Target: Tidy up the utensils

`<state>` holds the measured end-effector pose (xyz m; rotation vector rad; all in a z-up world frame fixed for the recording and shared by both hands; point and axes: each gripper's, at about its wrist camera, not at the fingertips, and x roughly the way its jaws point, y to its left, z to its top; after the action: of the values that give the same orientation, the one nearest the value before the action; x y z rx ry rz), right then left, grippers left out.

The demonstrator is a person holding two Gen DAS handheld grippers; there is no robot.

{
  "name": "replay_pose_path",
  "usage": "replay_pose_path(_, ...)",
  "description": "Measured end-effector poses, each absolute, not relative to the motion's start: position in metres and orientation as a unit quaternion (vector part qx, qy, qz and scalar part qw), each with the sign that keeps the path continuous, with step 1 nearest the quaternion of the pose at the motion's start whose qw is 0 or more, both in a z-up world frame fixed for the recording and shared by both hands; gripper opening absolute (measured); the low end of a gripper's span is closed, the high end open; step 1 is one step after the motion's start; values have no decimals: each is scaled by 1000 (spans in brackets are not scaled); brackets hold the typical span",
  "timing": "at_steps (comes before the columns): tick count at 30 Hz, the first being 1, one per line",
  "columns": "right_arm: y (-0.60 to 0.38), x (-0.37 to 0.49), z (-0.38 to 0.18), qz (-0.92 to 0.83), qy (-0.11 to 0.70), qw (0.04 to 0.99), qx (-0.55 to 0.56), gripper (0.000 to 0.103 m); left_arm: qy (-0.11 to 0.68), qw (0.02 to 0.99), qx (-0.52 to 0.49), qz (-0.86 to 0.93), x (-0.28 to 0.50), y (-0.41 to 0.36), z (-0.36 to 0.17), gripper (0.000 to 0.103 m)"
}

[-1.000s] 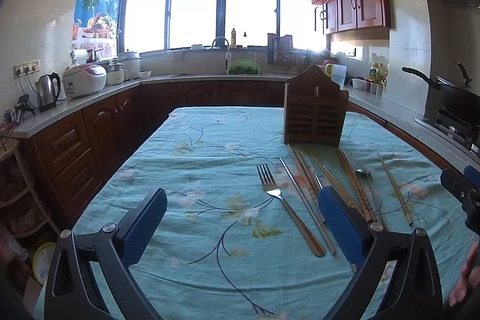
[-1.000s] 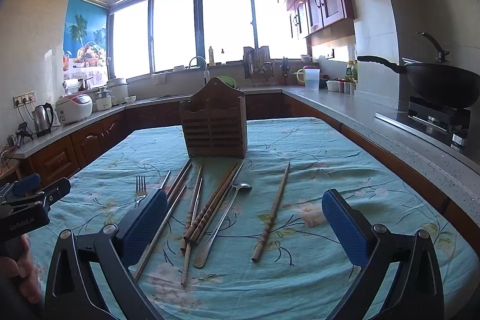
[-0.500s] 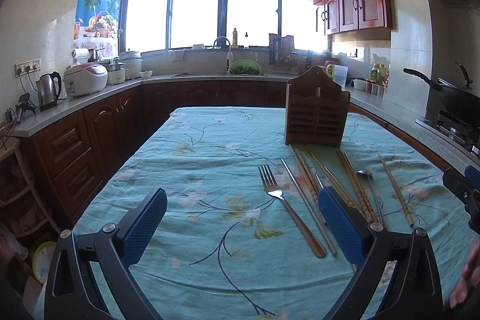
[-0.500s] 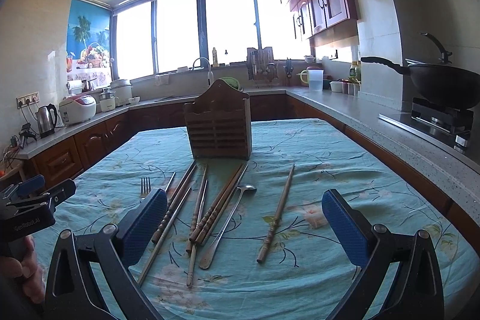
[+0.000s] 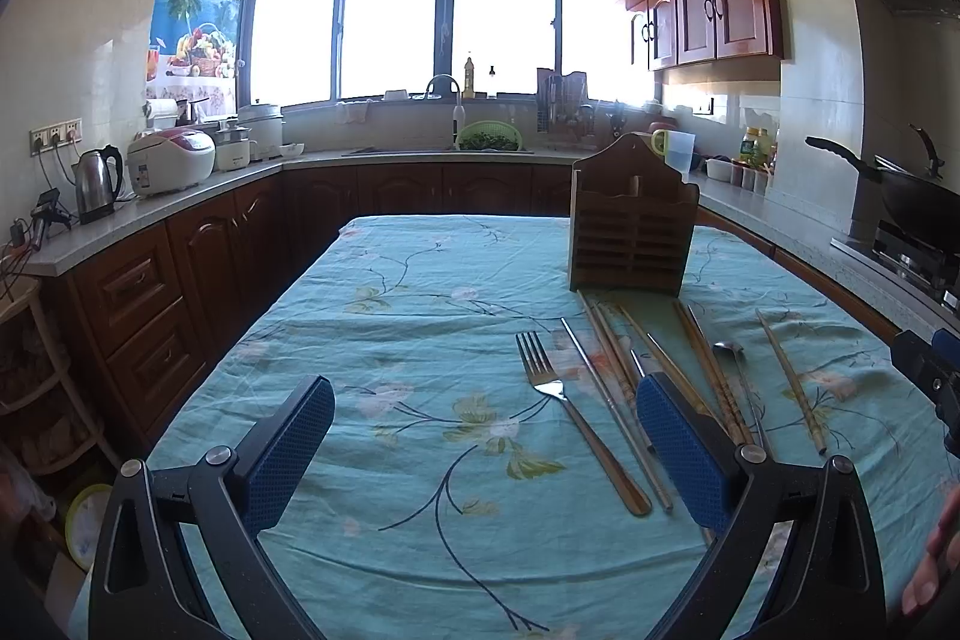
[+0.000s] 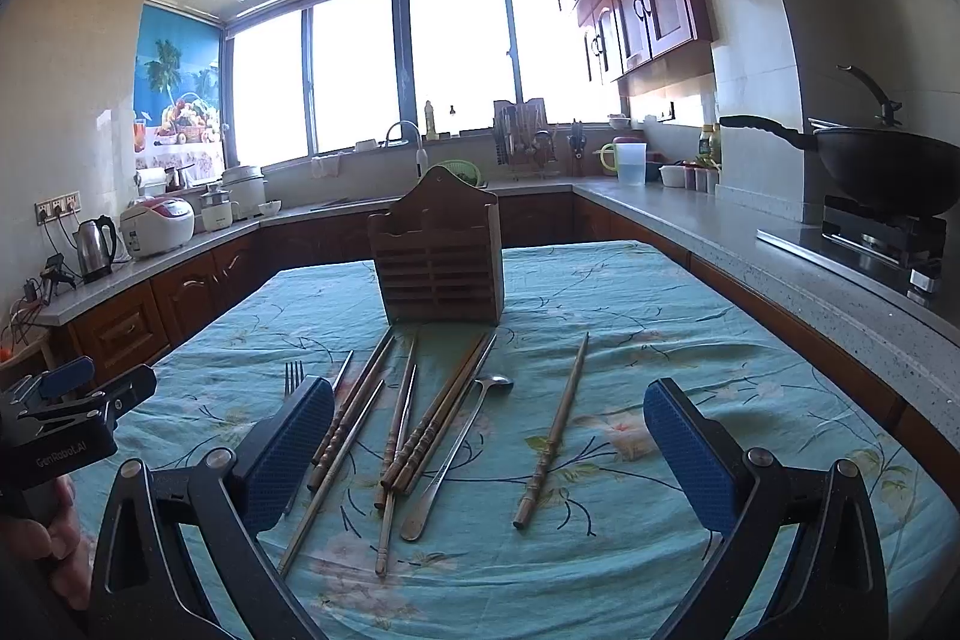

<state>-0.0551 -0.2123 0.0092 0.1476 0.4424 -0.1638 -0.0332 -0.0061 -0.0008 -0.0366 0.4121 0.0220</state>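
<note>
A wooden slatted utensil holder (image 5: 633, 232) (image 6: 438, 259) stands upright on the teal floral tablecloth (image 5: 408, 340). In front of it lie a metal fork (image 5: 564, 406) (image 6: 293, 376), a metal spoon (image 6: 456, 448) (image 5: 735, 370), several wooden chopsticks (image 6: 414, 430) (image 5: 702, 370) and one chopstick apart at the right (image 6: 552, 430) (image 5: 792, 382). My left gripper (image 5: 486, 451) is open and empty above the cloth, left of the utensils. My right gripper (image 6: 489, 451) is open and empty, low over the near ends of the utensils.
Kitchen counters run around the table, with a kettle (image 5: 96, 184) and rice cooker (image 5: 171, 160) at left, a sink (image 5: 444, 124) at the back, and a wok on a stove (image 6: 888, 172) at right. The table edge is close at the right (image 6: 900, 412).
Both grippers have drifted slightly forward toward the utensils; the right wrist view has moved in a little closer. Nothing was grasped or moved on the table.
</note>
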Motion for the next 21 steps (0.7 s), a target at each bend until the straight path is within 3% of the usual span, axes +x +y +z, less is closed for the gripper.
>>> replay_pose_path(21,-212,-56,10,-81,221,969,77,103,208,978,-18,11,-33,-5,-1,102)
